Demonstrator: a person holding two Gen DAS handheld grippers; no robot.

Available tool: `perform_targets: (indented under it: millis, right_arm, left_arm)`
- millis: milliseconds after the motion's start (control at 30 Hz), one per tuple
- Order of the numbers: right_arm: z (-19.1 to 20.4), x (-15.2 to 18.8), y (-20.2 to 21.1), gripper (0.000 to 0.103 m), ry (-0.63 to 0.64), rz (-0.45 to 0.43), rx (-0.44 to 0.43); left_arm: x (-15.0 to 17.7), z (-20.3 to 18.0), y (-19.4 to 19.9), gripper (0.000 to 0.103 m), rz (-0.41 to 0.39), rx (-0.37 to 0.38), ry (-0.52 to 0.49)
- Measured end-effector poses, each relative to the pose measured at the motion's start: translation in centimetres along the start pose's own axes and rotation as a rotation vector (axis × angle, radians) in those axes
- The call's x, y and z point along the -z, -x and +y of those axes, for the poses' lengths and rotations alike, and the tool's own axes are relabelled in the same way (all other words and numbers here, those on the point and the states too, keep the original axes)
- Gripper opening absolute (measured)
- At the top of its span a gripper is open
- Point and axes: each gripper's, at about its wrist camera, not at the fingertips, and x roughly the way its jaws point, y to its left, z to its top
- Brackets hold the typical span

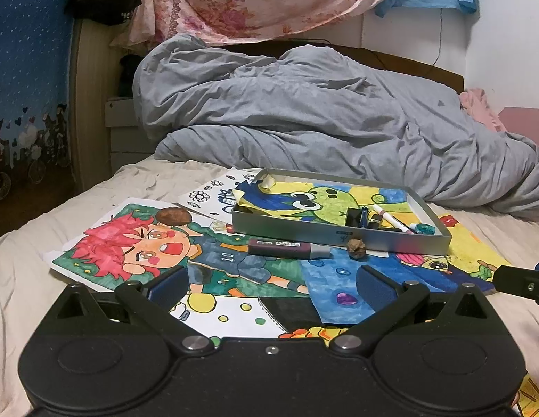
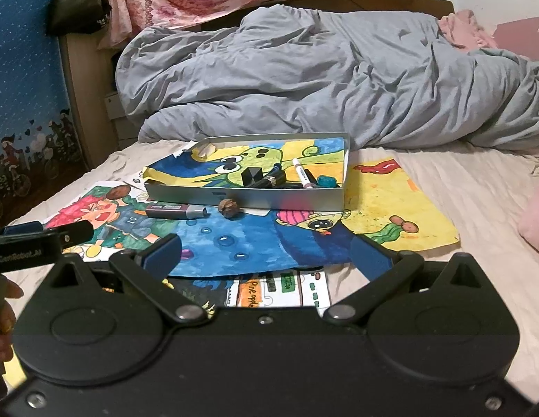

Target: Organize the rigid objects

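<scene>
Left gripper [image 1: 269, 286] held low, level, fingers spread wide, nothing between them. Right gripper [image 2: 267, 253] likewise spread and bare, alongside the left, pointing the same way. A hand [image 2: 3, 316] grips the left handle from beneath.

Open drawings are left before the tray [image 2: 248, 198]; its front wall is crowded by a marker [image 2: 177, 211] and a walnut [image 2: 228, 206]
</scene>
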Motion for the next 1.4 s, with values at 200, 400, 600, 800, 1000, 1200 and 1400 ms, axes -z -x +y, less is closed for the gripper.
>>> perform_targets:
  millis: [200, 400, 600, 800, 1000, 1200, 1400]
  right_arm:
    - [-0.1, -0.1, -0.1, 0.103, -0.005, 0.001, 0.000]
    - [0.2, -0.4, -0.3, 0.103, 0.002, -0.004, -0.009]
    - [0.5, -0.6, -0.7, 0.103, 0.024, -0.007, -0.021]
    - [0.4, -1.0, -1.8, 0.103, 0.027, 0.007, -0.020]
    - [0.6, -1.3, -4.1, 0.103, 0.053, 0.032, -0.027]
    - [1.3, -1.3, -6.9, 0.103, 0.128, 0.061, -0.041]
    - [1.9, -1.5, -9.8, 0.103, 0.148, 0.096, -0.083]
  left_arm:
    - [-0.3, -0.3, 0.1, 0.102, -0.012, 0.010, 0.002]
    - [-0.6, -0.5, -0.2, 0.102, -0.016, 0.017, 0.004]
    - [-0.9, -0.8, -0.9, 0.102, -0.015, 0.023, -0.007]
    - [-1.4, -0.8, -2.3, 0.102, -0.009, 0.032, -0.020]
    - [-1.9, -0.6, -4.9, 0.102, 0.014, 0.047, -0.020]
    - [-2.5, -0.2, -8.2, 0.102, 0.041, 0.067, -0.048]
    - [-3.0, 0.9, -12.1, 0.102, 0.088, 0.089, -0.035]
